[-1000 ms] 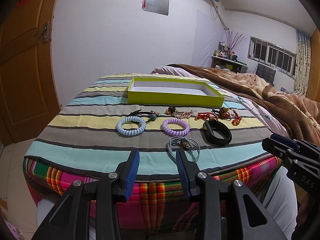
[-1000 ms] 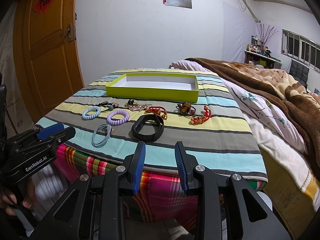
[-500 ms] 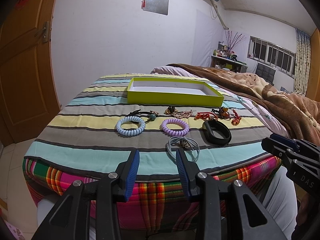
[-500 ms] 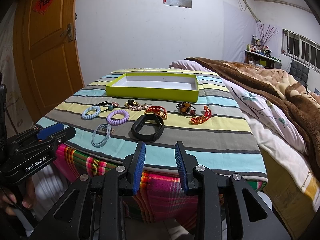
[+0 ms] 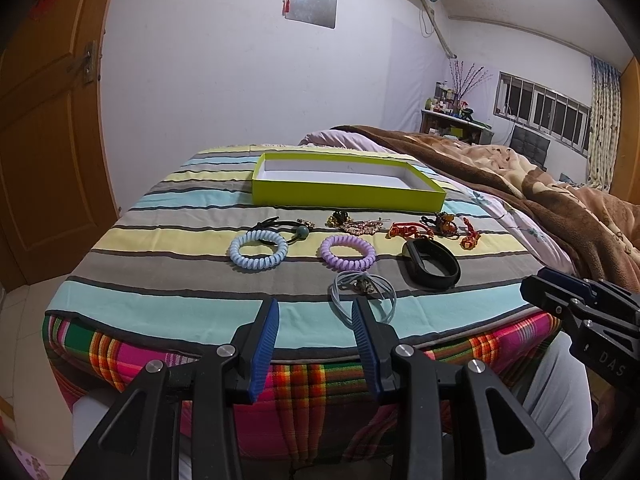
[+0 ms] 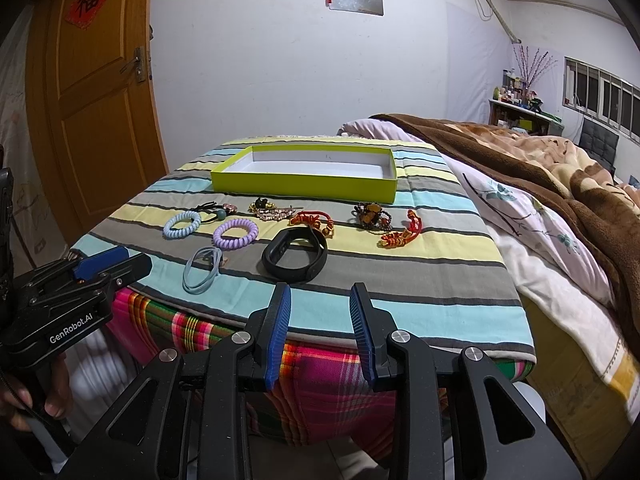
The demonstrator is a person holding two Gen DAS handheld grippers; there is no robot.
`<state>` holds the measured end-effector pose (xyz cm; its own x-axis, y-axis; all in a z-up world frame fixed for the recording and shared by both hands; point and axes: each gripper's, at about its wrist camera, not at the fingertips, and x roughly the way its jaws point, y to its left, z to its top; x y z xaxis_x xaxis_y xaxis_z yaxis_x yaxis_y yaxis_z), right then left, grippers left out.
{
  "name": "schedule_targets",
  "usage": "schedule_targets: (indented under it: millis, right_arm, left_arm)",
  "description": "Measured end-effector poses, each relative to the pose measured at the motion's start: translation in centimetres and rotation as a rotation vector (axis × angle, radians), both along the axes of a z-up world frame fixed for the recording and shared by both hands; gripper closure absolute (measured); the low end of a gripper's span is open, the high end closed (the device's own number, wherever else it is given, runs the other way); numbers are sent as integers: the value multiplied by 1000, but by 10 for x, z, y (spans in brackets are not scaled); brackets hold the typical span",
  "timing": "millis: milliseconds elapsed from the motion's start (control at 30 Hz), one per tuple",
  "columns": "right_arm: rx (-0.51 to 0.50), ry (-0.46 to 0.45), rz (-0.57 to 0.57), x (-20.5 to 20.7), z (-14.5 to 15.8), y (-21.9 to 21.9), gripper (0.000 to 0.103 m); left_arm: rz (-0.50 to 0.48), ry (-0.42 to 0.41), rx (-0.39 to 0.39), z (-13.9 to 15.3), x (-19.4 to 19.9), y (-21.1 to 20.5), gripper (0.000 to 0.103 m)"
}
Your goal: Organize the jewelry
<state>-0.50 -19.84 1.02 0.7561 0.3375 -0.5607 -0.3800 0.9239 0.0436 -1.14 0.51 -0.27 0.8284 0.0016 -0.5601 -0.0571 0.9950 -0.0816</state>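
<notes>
In the left wrist view, the left gripper [image 5: 314, 312] sits at lower centre, its fingers spread and holding nothing. The pale blue hair tie [image 5: 362, 290] lies just above and right of the right-hand finger, on the near edge of the striped bed cover [image 5: 160, 300]. The yellow-green box [image 5: 348, 190], the likely destination, sits farther up at centre. In the right wrist view, the right gripper [image 6: 320, 300] is likewise spread and holding nothing, with the black band [image 6: 296, 254] just above it, long axis running lower left to upper right.
</notes>
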Motion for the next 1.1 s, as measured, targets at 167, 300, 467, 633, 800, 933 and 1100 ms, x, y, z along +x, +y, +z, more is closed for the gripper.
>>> schedule_targets:
  millis: [167, 300, 467, 633, 800, 933, 1100]
  right_arm:
    - [0, 4, -1, 1, -3, 0, 71]
    - [0, 5, -1, 1, -3, 0, 71]
    - [1, 12, -3, 4, -5, -1, 71]
    - [2, 18, -5, 9, -3, -2, 71]
    - [7, 40, 5, 18, -4, -1, 71]
    - [20, 73, 16, 33, -5, 2, 71]
    - [15, 128, 23, 53, -12, 8, 71]
  left_arm:
    - [-4, 7, -3, -1, 1, -2, 65]
    - [-8, 17, -9, -2, 2, -3, 65]
    - [-17, 22, -6, -2, 5, -5, 65]
    - [-23, 33, -4, -3, 12, -5, 65]
    - [-31, 79, -10, -7, 26, -4, 65]
    - [-41, 120, -6, -11, 41, -4, 65]
    - [-63, 173, 2, -19, 57, -8, 65]
